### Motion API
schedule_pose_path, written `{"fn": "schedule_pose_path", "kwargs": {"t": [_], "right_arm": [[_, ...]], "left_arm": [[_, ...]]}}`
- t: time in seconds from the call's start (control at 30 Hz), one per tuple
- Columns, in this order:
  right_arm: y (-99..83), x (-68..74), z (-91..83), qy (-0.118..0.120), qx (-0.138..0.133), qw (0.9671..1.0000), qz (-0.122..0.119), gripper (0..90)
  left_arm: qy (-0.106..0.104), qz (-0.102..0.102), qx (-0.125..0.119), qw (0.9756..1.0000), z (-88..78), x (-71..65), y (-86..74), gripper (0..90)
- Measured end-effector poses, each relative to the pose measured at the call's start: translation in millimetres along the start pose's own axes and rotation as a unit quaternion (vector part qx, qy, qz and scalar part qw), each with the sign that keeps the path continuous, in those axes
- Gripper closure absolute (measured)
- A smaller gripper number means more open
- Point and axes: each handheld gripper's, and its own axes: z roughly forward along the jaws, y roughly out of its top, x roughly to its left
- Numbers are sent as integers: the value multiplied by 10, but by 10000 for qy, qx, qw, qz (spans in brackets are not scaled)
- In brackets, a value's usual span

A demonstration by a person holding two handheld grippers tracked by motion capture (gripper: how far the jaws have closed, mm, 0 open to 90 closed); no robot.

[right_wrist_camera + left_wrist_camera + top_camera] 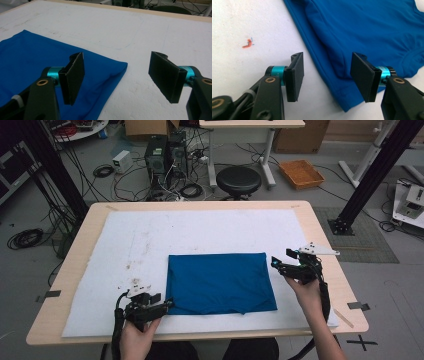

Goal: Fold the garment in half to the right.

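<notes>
A folded blue cloth (220, 282) lies flat on the white mat (150, 235), right of the middle. My left gripper (167, 305) sits low at the cloth's near left corner. In the left gripper view it (327, 75) stands open, with the cloth's (367, 27) hemmed edge between the pads and neither pad pressing on it. My right gripper (277, 262) hovers at the cloth's far right corner. In the right gripper view it (117, 77) is open wide, the cloth (30, 57) corner lying below and between the jaws.
The mat covers most of the wooden table (320, 235); bare mat lies left of and beyond the cloth. A small orange mark (249, 43) is on the mat near the left gripper. A black stool (238, 180) and cables stand on the floor beyond the table.
</notes>
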Motion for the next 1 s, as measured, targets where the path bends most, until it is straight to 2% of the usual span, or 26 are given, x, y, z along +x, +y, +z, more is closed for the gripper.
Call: {"fn": "schedule_pose_path", "kwargs": {"t": [0.1, 0.13, 0.23, 0.27, 0.37, 0.53, 0.63, 0.77, 1.0], "right_arm": [[2, 36, 17, 27, 18, 10000, -15, 288], [4, 44, 26, 34, 13, 10000, -58, 288], [7, 70, 38, 46, 39, 9999, -82, 288], [12, 94, 50, 57, 49, 9999, -97, 288], [19, 119, 64, 69, 51, 9999, -131, 288], [69, 258, 128, 165, 45, 9996, -246, 290], [121, 385, 195, 300, 47, 9989, -354, 329], [217, 605, 341, 589, 29, 9972, -452, 366], [411, 1030, 757, 982, 233, 9927, -666, 408]], "left_arm": [[5, 0, 0, 10000, 16, -13, 8, 507], [17, 62, 3, 10000, 38, -35, 8, 526], [66, 114, -1, 9999, 52, -64, 8, 528], [56, 130, 2, 9999, 60, -74, 7, 579], [125, 214, -13, 9997, 77, -104, 3, 602], [232, 370, -17, 9990, 114, -168, -1, 725], [246, 416, -17, 9988, 134, -206, 4, 788], [272, 457, -1, 9986, 142, -219, 13, 809], [241, 457, -7, 9987, 150, -211, 20, 813]]}}
